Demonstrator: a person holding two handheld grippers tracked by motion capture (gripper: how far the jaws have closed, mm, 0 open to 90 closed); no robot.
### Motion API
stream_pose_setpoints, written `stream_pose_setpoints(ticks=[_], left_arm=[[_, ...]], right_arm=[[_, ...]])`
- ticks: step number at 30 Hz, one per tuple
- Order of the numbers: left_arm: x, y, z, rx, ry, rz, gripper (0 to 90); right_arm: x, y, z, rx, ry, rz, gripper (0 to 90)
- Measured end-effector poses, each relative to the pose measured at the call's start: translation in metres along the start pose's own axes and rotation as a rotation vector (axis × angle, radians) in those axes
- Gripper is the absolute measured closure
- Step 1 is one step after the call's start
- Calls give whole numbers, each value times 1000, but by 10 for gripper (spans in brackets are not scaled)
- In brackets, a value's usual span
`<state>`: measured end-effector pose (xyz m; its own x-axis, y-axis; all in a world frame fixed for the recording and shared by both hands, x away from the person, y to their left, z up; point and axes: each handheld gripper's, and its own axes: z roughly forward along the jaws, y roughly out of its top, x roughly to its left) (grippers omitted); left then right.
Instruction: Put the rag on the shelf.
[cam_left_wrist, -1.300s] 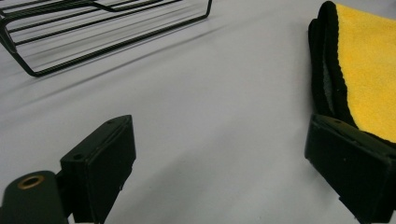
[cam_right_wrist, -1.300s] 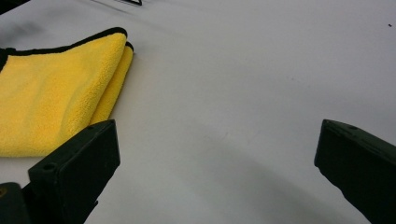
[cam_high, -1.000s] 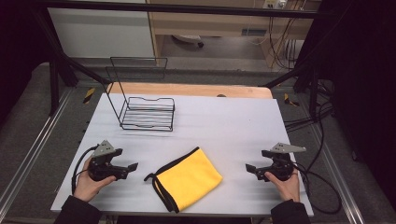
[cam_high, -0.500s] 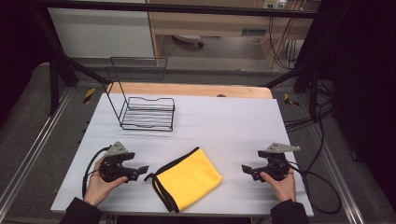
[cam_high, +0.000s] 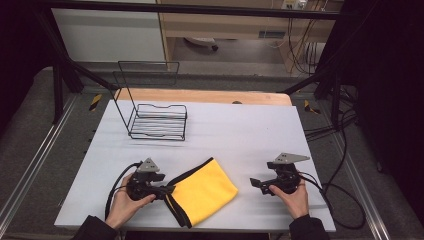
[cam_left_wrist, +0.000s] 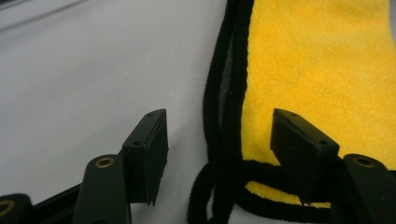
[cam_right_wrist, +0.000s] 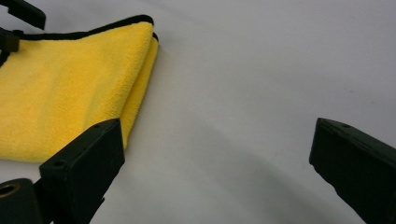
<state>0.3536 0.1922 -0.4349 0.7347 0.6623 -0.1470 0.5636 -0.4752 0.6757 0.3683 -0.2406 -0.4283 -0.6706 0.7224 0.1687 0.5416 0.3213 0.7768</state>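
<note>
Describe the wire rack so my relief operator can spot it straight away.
Start at the white table and look to its far left corner. The wire rack stands there: black, thin-wired, with a tall upright back, unlike the flat yellow cloth lying near the front edge.

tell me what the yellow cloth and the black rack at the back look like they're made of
Yellow cloth: looks like soft microfibre or terry, matte and fuzzy, judging by the napped pile in the left gripper view, with a black stitched edge binding.

Black rack: seems to be thin metal wire with a dark, probably painted or coated finish; the see-through grid of slim straight rods suggests it. Coating type can't be told.
</note>
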Motion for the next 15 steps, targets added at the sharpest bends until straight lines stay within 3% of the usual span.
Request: stream_pose_setpoints(ticks=[5,9,15], left_arm=[[-4,-2,4,12,-11,-5,504],[-5,-3,7,20,-16,-19,533],[-4,-4,9,27,-24,-46,555]], right_arm=[[13,11,9,-7,8,-11,81],[24,22,21,-23,25,-3,121],[44,40,42,-16,34,-30,160]])
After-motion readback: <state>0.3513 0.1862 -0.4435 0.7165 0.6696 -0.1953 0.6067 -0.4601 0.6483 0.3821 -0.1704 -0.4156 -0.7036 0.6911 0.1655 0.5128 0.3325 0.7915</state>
